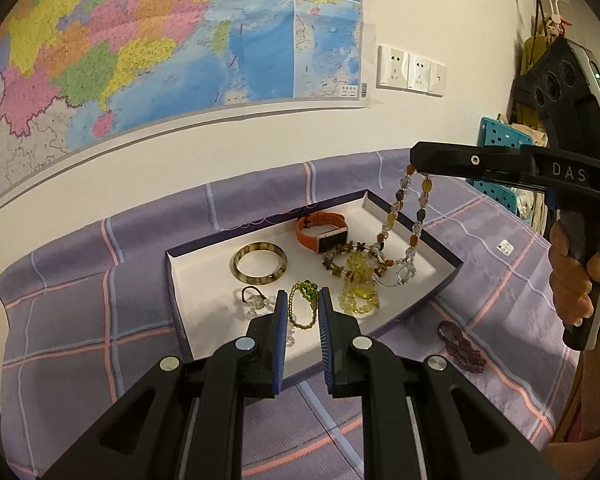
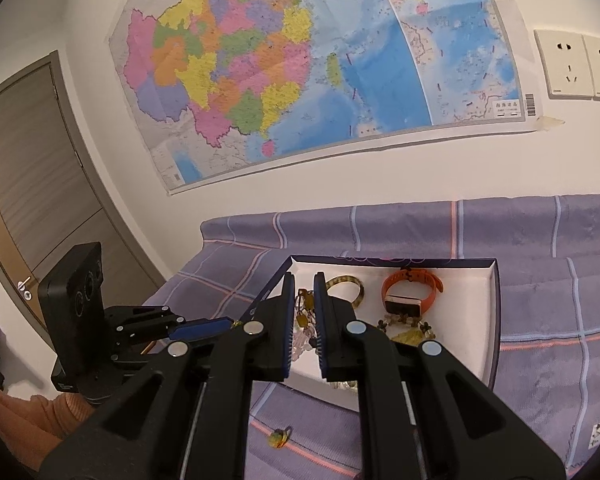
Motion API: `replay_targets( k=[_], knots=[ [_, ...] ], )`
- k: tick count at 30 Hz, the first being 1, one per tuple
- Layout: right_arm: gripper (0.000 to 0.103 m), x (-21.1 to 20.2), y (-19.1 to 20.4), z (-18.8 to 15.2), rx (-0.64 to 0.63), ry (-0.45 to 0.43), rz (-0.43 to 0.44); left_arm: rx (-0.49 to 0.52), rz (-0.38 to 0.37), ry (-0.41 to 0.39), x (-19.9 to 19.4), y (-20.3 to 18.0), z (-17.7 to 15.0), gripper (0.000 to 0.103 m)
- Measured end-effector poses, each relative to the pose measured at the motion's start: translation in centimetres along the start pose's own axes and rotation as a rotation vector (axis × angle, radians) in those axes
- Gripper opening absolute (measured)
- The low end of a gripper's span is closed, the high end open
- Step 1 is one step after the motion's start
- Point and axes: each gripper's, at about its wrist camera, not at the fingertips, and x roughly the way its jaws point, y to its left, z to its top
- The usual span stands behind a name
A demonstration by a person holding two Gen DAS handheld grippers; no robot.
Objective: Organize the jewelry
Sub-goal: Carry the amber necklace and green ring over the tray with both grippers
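Right gripper, as I operate it, is raised above the far right corner of the tray, its jaws closed on the top of a multicoloured bead necklace. From that gripper's own camera I see amber and clear beads pinched between the blue pads. The necklace hangs as a long loop, and its lower end rests on the white tray floor among other pieces.

Left gripper hovers over the near edge of the tray with its jaws parted and nothing between them; I hold it just above a green bead bracelet.

Contents of the shallow, dark-rimmed tray:
- tortoiseshell bangle, lying flat left of centre;
- orange-strapped watch, standing on its edge toward the back;
- yellow translucent bead strand, heaped near the front right, touching the brown bead strand beside the watch;
- small clear-bead piece on a dark cord, near the front left.

Outside the tray, on the purple checked cloth, lie a dark maroon beaded piece to the right and a small yellowish trinket near the front edge. A wall map and sockets occupy the background.
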Motion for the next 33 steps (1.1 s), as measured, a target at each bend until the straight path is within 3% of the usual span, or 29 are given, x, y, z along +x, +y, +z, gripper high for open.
replay_targets(
  k=[33],
  knots=[
    [0.01,3.4,-2.4,0.2,0.053,0.032,-0.013,-0.065,0.036,0.077,4.5,1.9,0.8,0.014]
  ],
)
